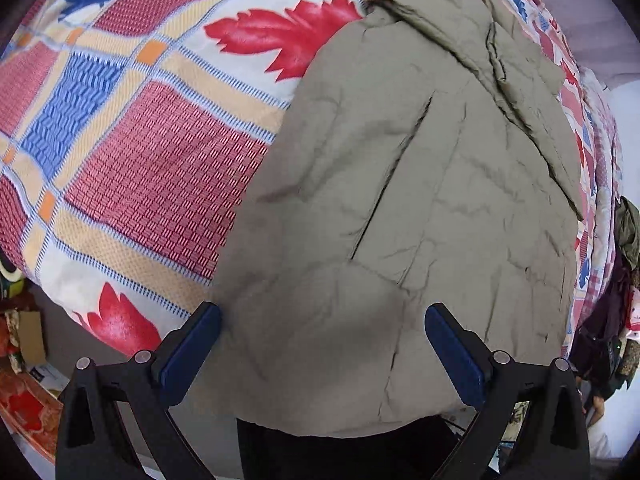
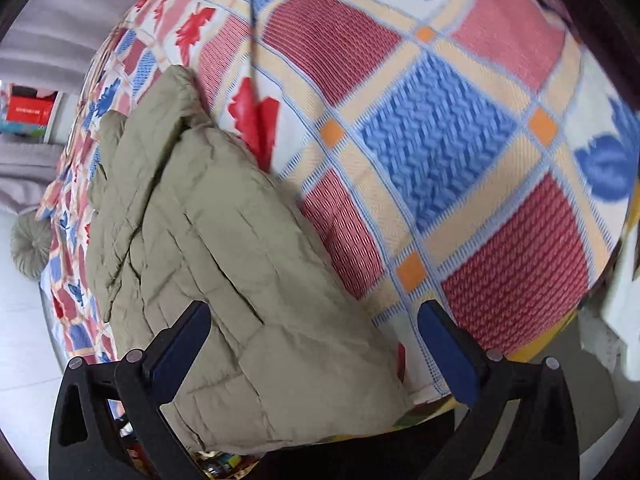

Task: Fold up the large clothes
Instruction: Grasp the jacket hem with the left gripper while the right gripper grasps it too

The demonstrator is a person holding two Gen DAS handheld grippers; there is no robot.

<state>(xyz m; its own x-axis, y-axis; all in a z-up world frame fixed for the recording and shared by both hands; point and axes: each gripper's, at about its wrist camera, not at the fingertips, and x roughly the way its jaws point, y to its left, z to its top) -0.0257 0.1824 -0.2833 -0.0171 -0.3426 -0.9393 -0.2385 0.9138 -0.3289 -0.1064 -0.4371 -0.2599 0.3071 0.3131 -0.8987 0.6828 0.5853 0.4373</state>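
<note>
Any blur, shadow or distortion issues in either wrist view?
Left wrist: sharp, strong fisheye bulge, soft shadow on the jacket hem near the left tool. Right wrist: motion blur smears the bedspread toward the right edge; right tool stays crisp.

Olive padded jacket [image 1: 400, 208] lies on a patchwork bedspread [image 1: 132, 140]; left gripper [image 1: 322, 348], jaws spread, hovers over its hem.

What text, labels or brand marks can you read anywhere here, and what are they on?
None can be read.
Red box on the shelf, right wrist view: a pale line of print, too small and blurred to read.
Khaki jacket: no label or logo showing.
Patterned bedspread: leaves and checks only, no words.
</note>
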